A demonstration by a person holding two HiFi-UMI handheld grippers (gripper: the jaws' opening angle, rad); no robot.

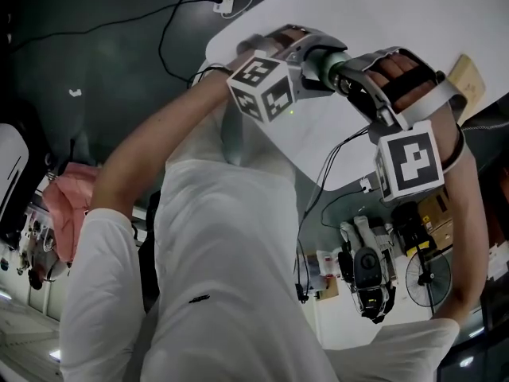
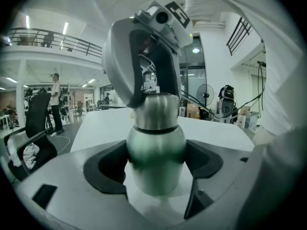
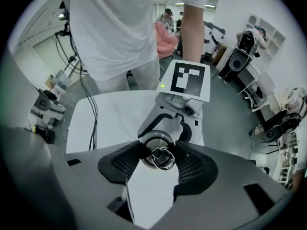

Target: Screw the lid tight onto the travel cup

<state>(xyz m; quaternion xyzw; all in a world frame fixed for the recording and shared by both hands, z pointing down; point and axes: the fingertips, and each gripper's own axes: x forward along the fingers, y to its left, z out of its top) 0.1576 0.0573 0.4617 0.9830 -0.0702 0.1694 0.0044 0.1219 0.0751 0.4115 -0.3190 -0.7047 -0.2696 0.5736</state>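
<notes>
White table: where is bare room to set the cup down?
Bare: the far stretch of the table, and its near strip under a cable. Crowded: mid-table, where the left gripper grips the travel cup and the right gripper its lid, and the right edge by a tan block.

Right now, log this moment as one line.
left gripper: shut on cup | right gripper: pointing down, jaws against lid sides | lid: on cup | step: gripping lid to turn

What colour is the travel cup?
The travel cup is silvery metal with a greenish sheen, dark band below the lid; clearest in the left gripper view.
</notes>
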